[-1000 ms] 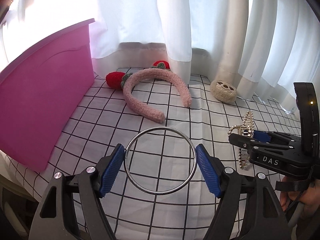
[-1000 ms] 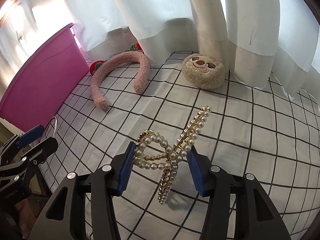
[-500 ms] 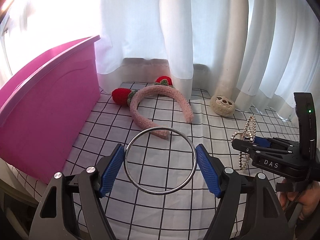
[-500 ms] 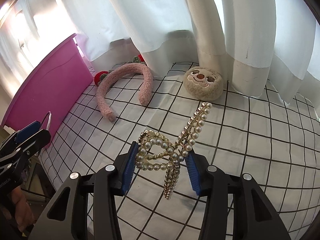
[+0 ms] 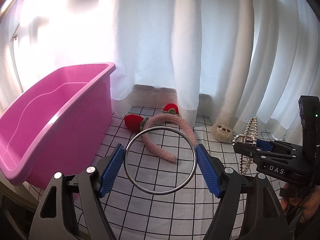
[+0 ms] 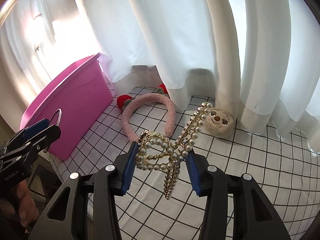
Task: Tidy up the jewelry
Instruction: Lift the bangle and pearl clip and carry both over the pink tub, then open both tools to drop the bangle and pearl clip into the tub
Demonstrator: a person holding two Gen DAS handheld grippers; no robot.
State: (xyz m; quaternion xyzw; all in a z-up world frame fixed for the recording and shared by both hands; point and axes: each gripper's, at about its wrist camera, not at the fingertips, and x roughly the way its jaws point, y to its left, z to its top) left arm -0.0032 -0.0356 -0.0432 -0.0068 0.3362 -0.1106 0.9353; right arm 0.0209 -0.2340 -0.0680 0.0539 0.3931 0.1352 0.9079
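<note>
My left gripper (image 5: pixel 160 161) is shut on a silver metal ring (image 5: pixel 128 166), its blue pads pressing the ring's two sides, held in the air above the checked cloth. My right gripper (image 6: pixel 161 161) is shut on a gold pearl hair claw (image 6: pixel 158 144), lifted off the cloth; the same claw (image 5: pixel 251 132) shows at the right of the left wrist view. A pink plastic bin (image 5: pixel 54 120) stands at the left, its inside showing nothing. The bin (image 6: pixel 80 108) lies left of the right gripper too.
A fuzzy pink headband (image 5: pixel 170 132) with red strawberry ears (image 5: pixel 132 121) lies on the checked cloth (image 6: pixel 250 170) near the white curtain (image 5: pixel 180 50). A round cream plush face (image 6: pixel 219 123) sits by the curtain hem. A hand (image 5: pixel 304 210) holds the right tool.
Both grippers have risen with the ring and the pearl claw, so the cloth and headband look farther away and the bin's open top has come into view.
</note>
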